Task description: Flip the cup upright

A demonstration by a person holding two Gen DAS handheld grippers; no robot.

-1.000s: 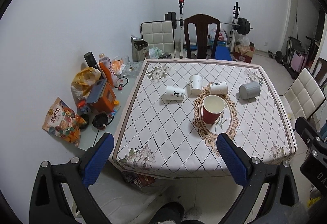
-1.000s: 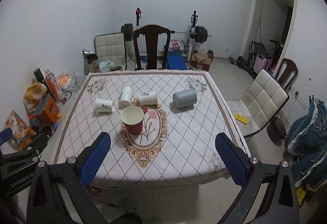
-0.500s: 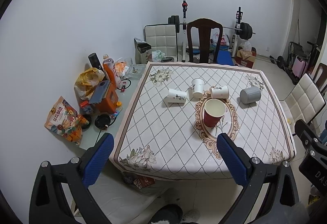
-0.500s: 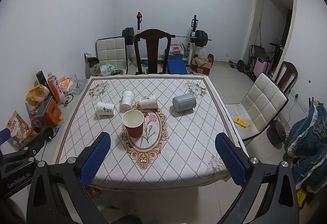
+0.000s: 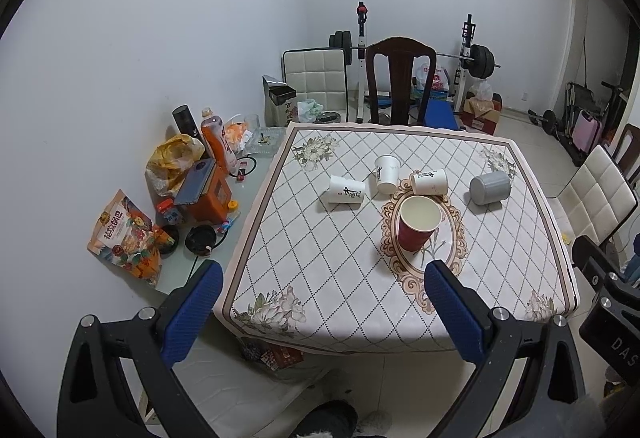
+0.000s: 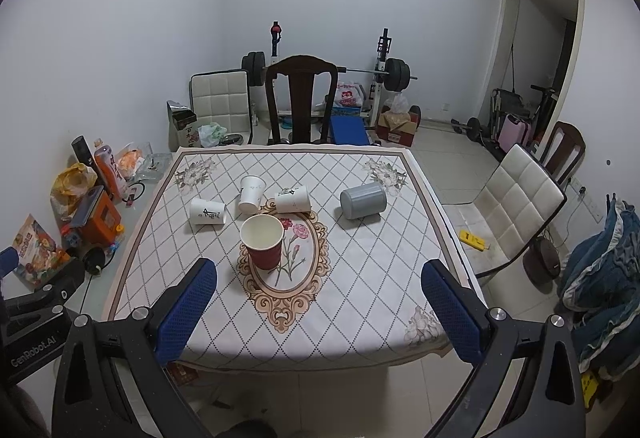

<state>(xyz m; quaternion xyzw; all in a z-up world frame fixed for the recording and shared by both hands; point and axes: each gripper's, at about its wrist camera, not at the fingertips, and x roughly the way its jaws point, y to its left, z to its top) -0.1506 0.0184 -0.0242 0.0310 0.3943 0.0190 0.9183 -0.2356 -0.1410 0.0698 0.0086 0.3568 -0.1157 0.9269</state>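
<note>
A red paper cup (image 5: 417,225) (image 6: 262,241) stands upright on the table's oval medallion. Three white paper cups lie on their sides behind it: one at the left (image 5: 346,190) (image 6: 207,212), one in the middle (image 5: 387,168) (image 6: 251,193), one at the right (image 5: 429,182) (image 6: 293,199). A grey cup (image 5: 489,188) (image 6: 363,200) lies on its side farther right. My left gripper (image 5: 320,314) and my right gripper (image 6: 320,314) are both open, empty and held back off the table's near edge.
The patterned tablecloth (image 6: 360,278) covers a square table. A side ledge at the left holds snack bags, a bottle and an orange box (image 5: 208,194). A dark wooden chair (image 6: 301,98) stands behind the table and a white chair (image 6: 516,198) at the right.
Both grippers have drawn back and risen slightly, so the table looks a little farther off. The cups have not moved.
</note>
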